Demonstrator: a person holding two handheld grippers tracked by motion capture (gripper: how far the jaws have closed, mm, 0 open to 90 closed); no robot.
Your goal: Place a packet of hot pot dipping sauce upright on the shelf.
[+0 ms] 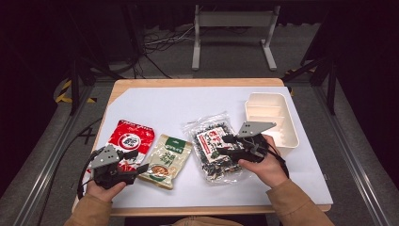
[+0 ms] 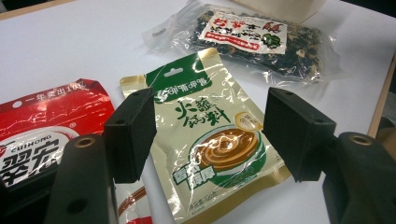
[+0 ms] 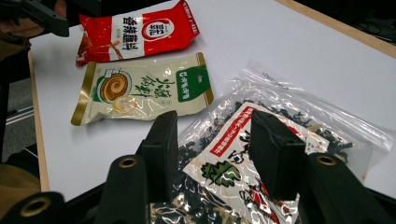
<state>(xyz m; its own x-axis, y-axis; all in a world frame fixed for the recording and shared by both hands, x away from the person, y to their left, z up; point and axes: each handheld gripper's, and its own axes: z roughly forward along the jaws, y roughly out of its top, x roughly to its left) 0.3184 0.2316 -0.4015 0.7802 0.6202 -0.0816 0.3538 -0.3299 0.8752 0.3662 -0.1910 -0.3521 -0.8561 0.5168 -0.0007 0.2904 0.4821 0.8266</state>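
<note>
Three packets lie side by side on the white table top. At the left is a red snack bag [image 1: 132, 137] [image 2: 42, 116] [image 3: 140, 30]. In the middle is a beige and green sauce pouch [image 1: 167, 160] [image 2: 187, 88] [image 3: 140, 86]. At the right is a clear bag of dark dried pieces with a white and red label [image 1: 209, 136] [image 2: 257, 37] [image 3: 289, 116]. My left gripper [image 1: 136, 161] [image 2: 212, 126] is open at the pouch's near left edge, nothing between its pads. My right gripper [image 1: 223, 145] [image 3: 215, 144] is open just above the clear bag's right side, its pads apart from it.
A cream divided container [image 1: 294, 136] [image 2: 280, 7] stands right of the clear bag, close to my right hand. The white sheet [image 1: 188, 103] covers a wooden table [image 1: 188, 82]. A white frame stands on the floor beyond the table.
</note>
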